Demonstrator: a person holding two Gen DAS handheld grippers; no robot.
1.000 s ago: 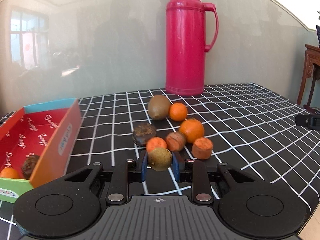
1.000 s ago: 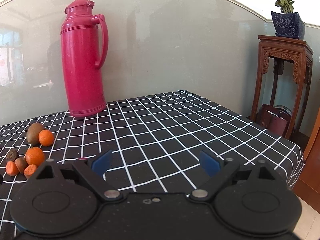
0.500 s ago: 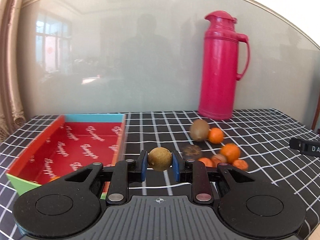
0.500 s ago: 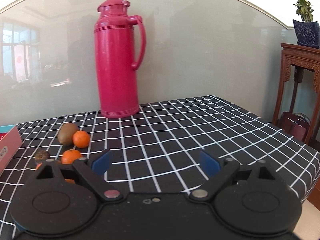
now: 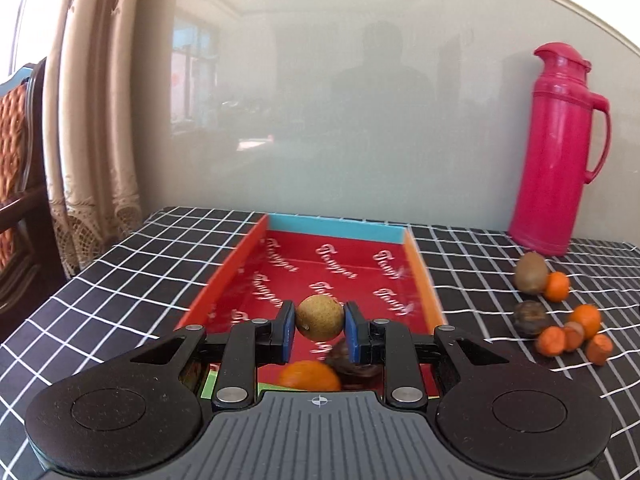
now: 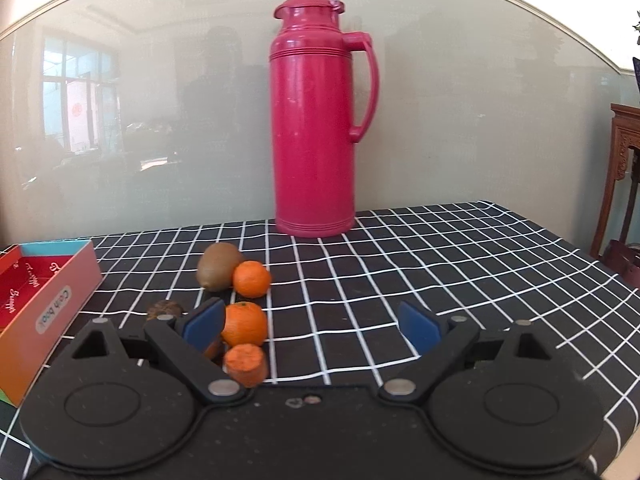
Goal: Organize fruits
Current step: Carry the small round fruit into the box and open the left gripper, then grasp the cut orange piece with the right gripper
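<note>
My left gripper (image 5: pixel 320 326) is shut on a small round tan-green fruit (image 5: pixel 320 317) and holds it above the near end of the red box (image 5: pixel 340 268). An orange (image 5: pixel 309 376) and a dark wrinkled fruit (image 5: pixel 352 364) lie in the box below it. To the right a kiwi (image 5: pixel 531 271), small oranges (image 5: pixel 557 286), a dark fruit (image 5: pixel 530 318) and orange pieces (image 5: pixel 599 348) lie on the cloth. My right gripper (image 6: pixel 312 326) is open and empty, just right of the same pile: kiwi (image 6: pixel 218 266), oranges (image 6: pixel 244 323), a carrot-like piece (image 6: pixel 246 364).
A tall pink thermos (image 5: pixel 558 152) stands at the back by the wall, also in the right wrist view (image 6: pixel 316 120). The table has a black checked cloth (image 6: pixel 440 272). A curtain and chair (image 5: pixel 24 184) are at far left. A wooden stand (image 6: pixel 624 176) is at far right.
My left gripper carried the tan fruit left from the pile to above the box. My right gripper swung left toward the fruit pile and stayed open.
</note>
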